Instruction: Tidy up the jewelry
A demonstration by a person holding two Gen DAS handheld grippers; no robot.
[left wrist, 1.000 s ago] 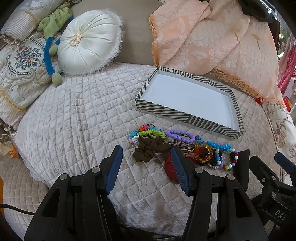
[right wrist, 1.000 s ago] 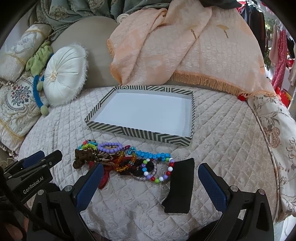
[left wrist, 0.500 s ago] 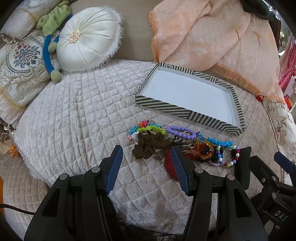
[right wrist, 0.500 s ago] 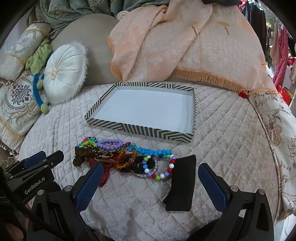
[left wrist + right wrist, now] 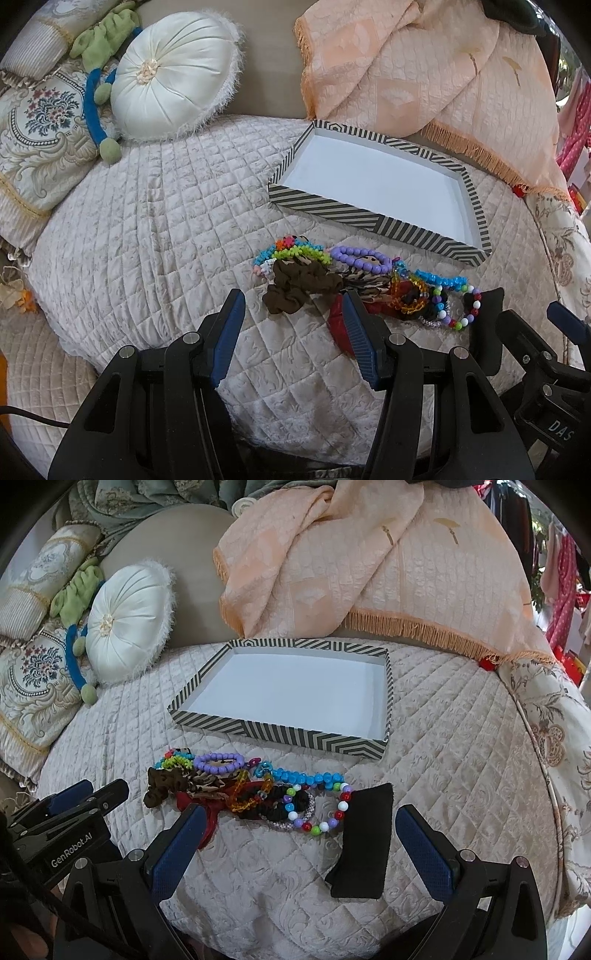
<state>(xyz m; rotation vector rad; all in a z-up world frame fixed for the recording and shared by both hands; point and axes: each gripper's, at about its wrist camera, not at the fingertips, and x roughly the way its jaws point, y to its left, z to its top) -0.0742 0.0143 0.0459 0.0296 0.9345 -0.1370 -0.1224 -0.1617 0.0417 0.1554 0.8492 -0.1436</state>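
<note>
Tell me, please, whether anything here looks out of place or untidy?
Yes: the bracelets and scrunchies lie tangled in one heap on the quilt, in front of the striped tray, which holds nothing.

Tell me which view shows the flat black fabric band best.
The right wrist view: the flat black fabric band lies whole between the open right gripper fingers. In the left wrist view only its upper end shows; the rest sits behind the right gripper's body.
</note>
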